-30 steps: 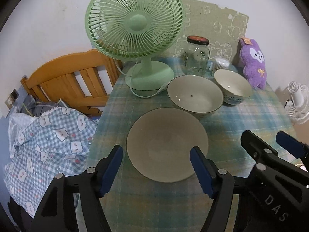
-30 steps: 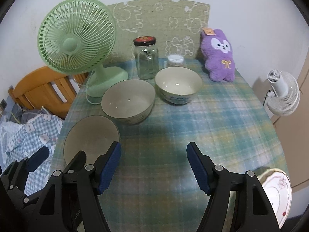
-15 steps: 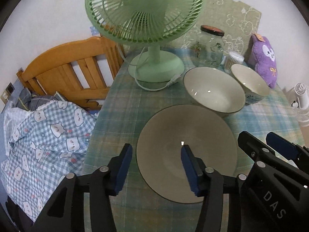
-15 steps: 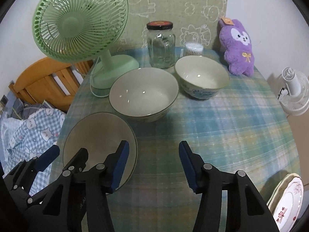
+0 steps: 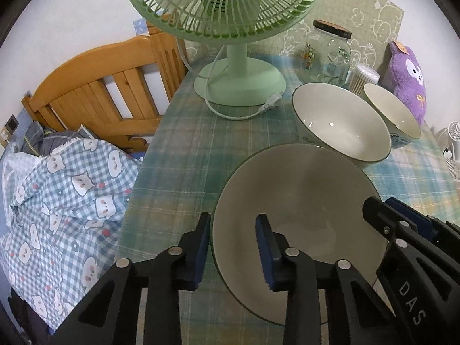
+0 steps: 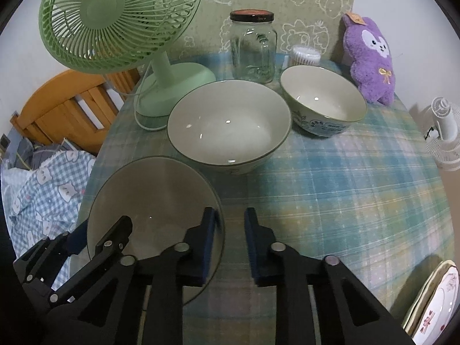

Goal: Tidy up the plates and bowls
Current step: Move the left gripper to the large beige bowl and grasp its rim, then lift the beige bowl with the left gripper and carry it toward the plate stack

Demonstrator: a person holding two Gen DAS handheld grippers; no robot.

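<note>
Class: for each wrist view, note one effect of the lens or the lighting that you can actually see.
Left wrist view: fisheye bends the green fan outward and dark corners frame the round image; small glints dot the large bowl. Right wrist view: the table edge curves, glints sit in both bowls, and the grey plate lies in the grippers' shadow.

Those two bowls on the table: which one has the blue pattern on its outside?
The smaller bowl, nearest the purple plush toy. Blue flowers run round its outer wall. The larger bowl beside the green fan shows no such blue band.
</note>
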